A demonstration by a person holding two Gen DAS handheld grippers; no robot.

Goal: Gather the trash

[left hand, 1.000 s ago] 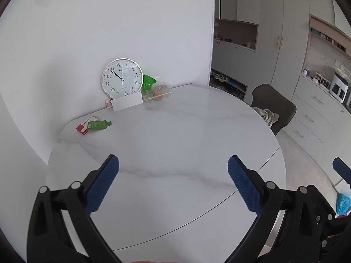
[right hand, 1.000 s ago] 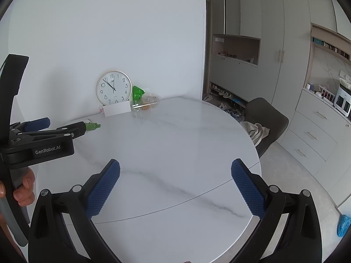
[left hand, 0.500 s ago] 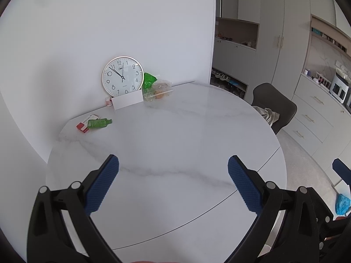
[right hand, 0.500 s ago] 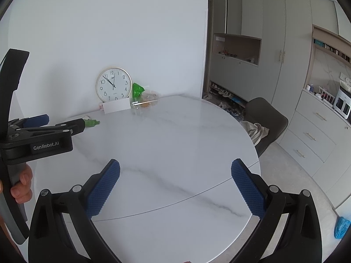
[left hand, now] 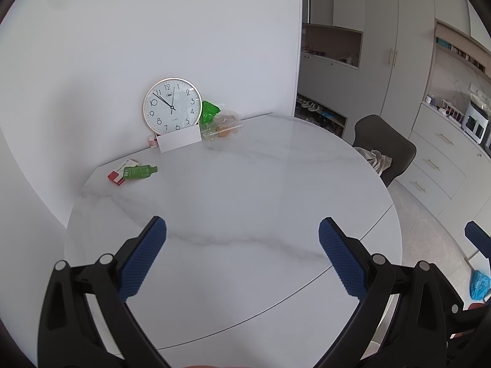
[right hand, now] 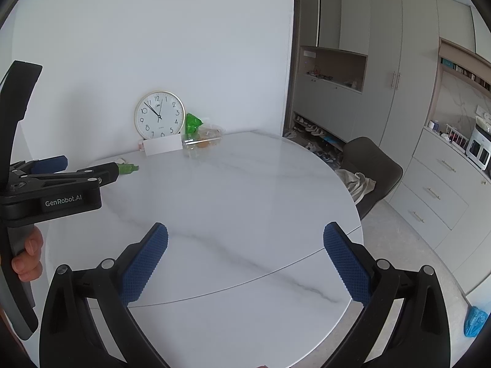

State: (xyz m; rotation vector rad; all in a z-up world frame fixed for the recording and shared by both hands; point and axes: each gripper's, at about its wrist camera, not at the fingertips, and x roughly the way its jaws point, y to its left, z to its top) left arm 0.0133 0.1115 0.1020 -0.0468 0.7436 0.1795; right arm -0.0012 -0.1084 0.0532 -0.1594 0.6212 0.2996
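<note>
My left gripper hangs over the near part of the white marble table, its jaws spread wide with nothing between them. My right gripper sits just beside it over the same table, jaws likewise wide apart and empty. The trash lies well ahead of both sets of jaws, at the far edge against the wall. A green wrapper lies flat, ahead and to the left of my left jaws, touching a red and white box. Farther ahead, nearly in line with the left jaws, a green bag and a clear plastic container sit just beside a round clock leaning on the wall, with a white card propped in front of it.
</note>
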